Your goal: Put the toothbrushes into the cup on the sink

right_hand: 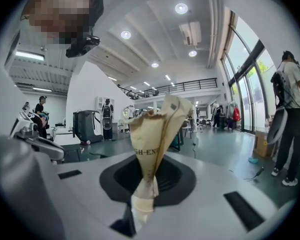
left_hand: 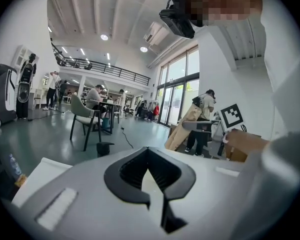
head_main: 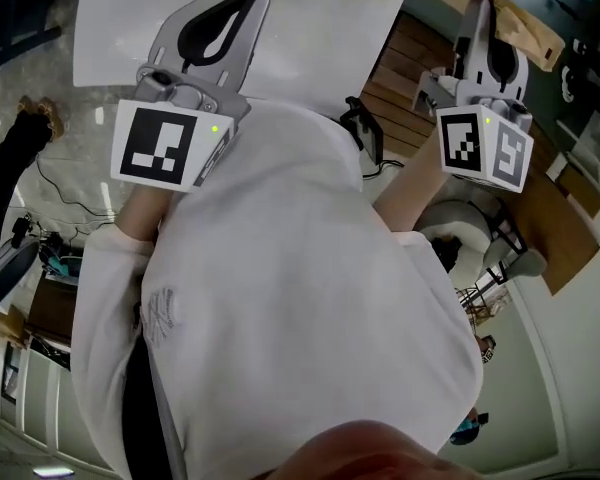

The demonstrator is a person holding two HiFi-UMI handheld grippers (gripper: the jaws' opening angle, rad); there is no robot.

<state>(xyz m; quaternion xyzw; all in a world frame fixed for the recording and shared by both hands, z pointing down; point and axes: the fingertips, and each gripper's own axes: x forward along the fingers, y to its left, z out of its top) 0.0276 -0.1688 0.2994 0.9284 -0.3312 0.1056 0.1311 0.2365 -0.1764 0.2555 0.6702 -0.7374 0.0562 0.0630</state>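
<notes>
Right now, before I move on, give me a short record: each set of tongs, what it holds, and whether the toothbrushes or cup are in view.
left tongs: closed, nothing between them
right tongs: clamped on a crumpled beige printed paper scrap
toothbrushes, cup, sink: not visible in any view
head view: mostly filled by the person's white top

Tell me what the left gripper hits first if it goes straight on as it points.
Nothing close shows: beyond the left gripper lies open hall floor, with the chair off to the left. It would probably reach that floor first, though depth is unclear.
</notes>
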